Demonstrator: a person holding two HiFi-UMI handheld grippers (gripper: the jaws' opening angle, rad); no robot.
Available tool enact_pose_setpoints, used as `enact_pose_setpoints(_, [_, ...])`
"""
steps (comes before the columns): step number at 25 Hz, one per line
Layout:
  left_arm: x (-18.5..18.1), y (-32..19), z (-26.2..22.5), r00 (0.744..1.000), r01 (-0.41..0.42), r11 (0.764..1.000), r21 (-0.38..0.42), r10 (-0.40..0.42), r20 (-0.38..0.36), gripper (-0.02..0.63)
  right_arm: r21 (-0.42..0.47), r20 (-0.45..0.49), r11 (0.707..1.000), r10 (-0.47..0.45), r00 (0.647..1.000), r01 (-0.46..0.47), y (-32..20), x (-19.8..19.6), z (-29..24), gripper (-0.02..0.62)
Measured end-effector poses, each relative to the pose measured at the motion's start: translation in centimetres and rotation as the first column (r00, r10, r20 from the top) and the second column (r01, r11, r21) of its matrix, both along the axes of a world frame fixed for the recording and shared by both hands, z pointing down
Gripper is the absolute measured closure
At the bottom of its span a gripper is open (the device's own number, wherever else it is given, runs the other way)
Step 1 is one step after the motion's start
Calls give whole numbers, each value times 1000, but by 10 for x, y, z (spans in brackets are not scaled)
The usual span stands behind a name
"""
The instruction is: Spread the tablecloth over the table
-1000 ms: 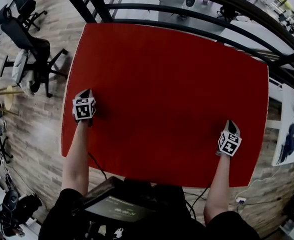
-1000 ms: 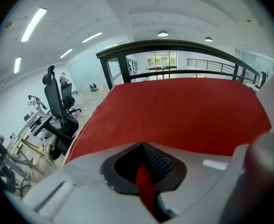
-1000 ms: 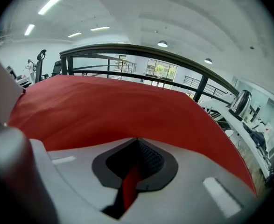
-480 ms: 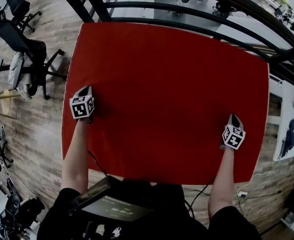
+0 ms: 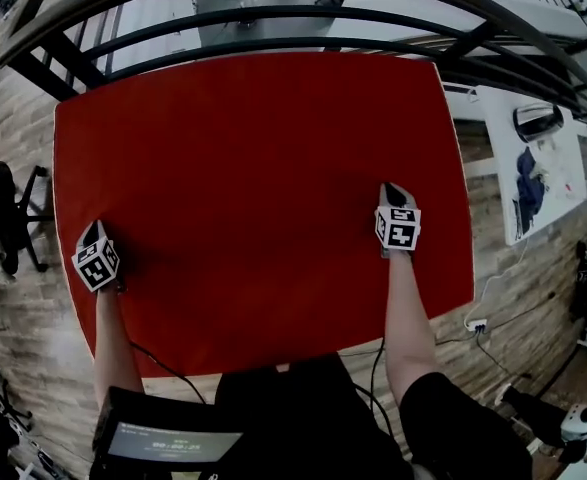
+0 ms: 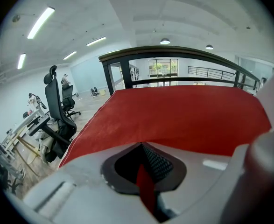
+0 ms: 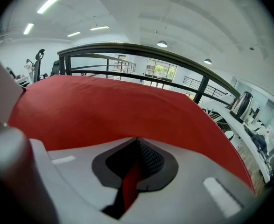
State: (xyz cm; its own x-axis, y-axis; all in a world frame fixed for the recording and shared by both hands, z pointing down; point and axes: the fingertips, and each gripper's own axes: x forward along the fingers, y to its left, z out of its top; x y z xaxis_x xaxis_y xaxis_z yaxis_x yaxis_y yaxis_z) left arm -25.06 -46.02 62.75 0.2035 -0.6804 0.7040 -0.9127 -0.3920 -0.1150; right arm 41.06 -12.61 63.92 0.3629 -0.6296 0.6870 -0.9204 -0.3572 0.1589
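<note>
A: Tablecloth [image 5: 263,188]: plain red. Floor [image 5: 33,358]?
B: Brown wood planks (greyish streaks). Railing [image 5: 273,13] black. Left gripper [image 5: 94,234], right gripper [image 5: 393,193]: light grey bodies, cubes with black-and-white square markers.

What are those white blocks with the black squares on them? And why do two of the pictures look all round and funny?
Those blocks belong to two grabbers, like big tongs, and a person holds one in each hand. The top-down picture comes from a camera on the person's head. It shows the left gripper and the right gripper on a red tablecloth spread out flat. The two round pictures come from small cameras riding on each gripper, looking along its jaws. In both, the jaws are shut on a pinch of red cloth, so each gripper holds the tablecloth. Beyond it runs a dark railing.
</note>
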Motion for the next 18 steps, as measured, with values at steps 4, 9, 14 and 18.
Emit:
enact_pose_setpoints(4, [3, -3, 4, 1000, -2, 1000, 3, 2, -1, 600, 6, -1, 1000, -2, 1000, 2, 1, 3, -1, 583])
enact_pose_setpoints(9, [5, -1, 3, 1000, -7, 1000, 1, 7, -3, 598, 2, -30, 1000, -13, 999, 13, -1, 2, -1, 586])
enact_pose_setpoints(14, [9, -2, 5, 998, -59, 998, -4, 59, 15, 600, 2, -13, 1000, -14, 1000, 14, 5, 4, -2, 586])
enact_pose_setpoints(18, [5, -10, 4, 998, -63, 998, 8, 63, 6, 600, 5, -18, 999, -37, 999, 37, -7, 3, 0, 586])
